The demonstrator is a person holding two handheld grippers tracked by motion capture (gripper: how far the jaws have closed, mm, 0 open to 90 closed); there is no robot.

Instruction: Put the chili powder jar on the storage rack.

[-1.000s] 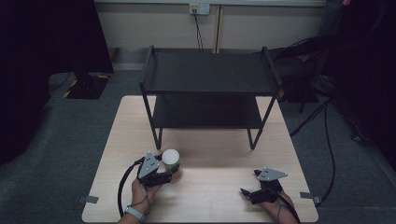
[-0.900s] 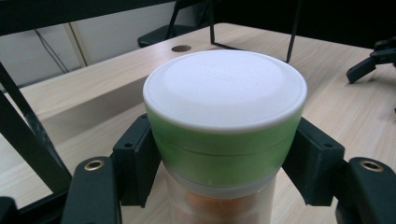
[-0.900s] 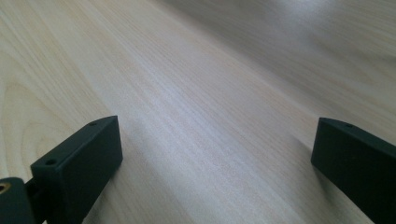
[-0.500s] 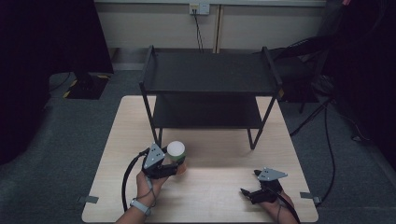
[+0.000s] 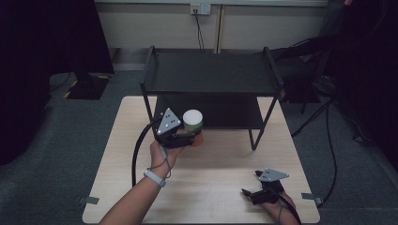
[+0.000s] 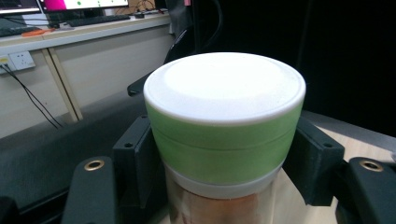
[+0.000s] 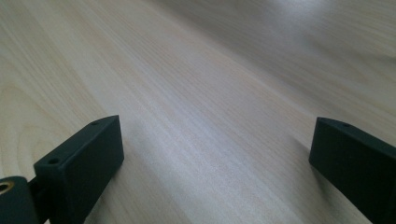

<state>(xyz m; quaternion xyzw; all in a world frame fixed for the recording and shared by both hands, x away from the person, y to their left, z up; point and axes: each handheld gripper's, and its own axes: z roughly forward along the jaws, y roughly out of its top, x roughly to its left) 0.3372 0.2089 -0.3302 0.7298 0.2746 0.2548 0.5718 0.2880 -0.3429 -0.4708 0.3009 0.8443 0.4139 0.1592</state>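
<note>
gripping jar [image 5: 193, 124], left tongs [image 5: 187, 139] near shelf [image 5: 213, 72] edge.

Right tool [image 7: 212, 154]: both black jaws stand wide apart with nothing between them. Beneath them lies bare pale wood-grain desk [image 7: 187, 84], grain running diagonally. Far upper part of the desk surface is blurred.

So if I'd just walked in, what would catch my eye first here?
Probably the jar with the white lid and green band, clamped between the black left tongs and held up in front of the black two-tier shelf at the far end of the wooden table. Next, the right tongs, resting low at the table's near right corner with their jaws wide apart and nothing between them.
</note>
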